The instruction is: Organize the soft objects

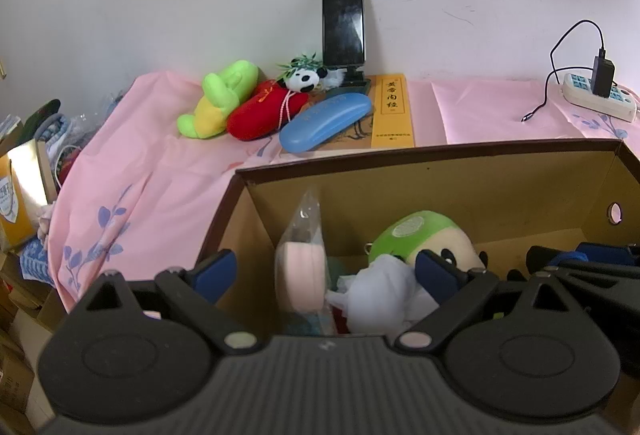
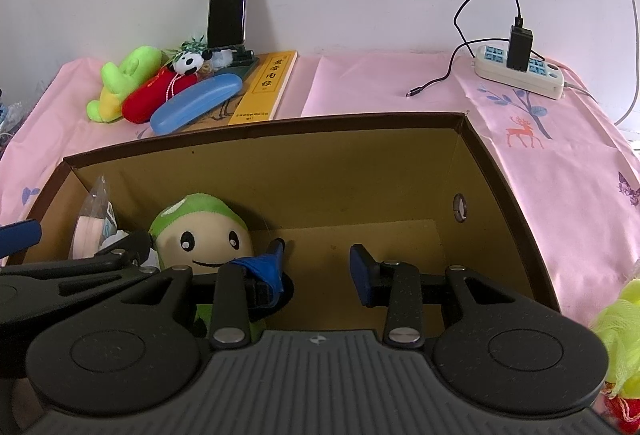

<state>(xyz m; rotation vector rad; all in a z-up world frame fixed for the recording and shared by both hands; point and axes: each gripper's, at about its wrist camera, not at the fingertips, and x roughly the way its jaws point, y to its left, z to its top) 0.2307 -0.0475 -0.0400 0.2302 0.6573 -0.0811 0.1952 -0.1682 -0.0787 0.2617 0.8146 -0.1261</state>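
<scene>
A brown cardboard box (image 1: 440,163) (image 2: 360,163) stands on the pink cloth. Inside lie a green-capped smiling plush (image 2: 200,231) (image 1: 416,235), a pink pad in a clear bag (image 1: 302,275) (image 2: 90,223) and a white soft item (image 1: 380,291). My left gripper (image 1: 326,269) is open over the box's left part, with the bag and white item between its fingers. My right gripper (image 2: 318,259) is open and empty inside the box, its left finger (image 2: 268,263) beside the plush. At the back lie a green-yellow plush (image 1: 220,99) (image 2: 120,83), a red plush (image 1: 264,111) (image 2: 152,95) and a small panda (image 1: 304,77) (image 2: 190,61).
A blue glasses case (image 1: 326,121) (image 2: 196,103) lies on a yellow book (image 1: 392,111) (image 2: 264,87). A phone (image 1: 343,23) (image 2: 227,3) stands on a holder by the wall. A power strip with charger (image 1: 600,95) (image 2: 520,71) sits back right. A yellow-green mesh puff (image 2: 620,335) lies right of the box.
</scene>
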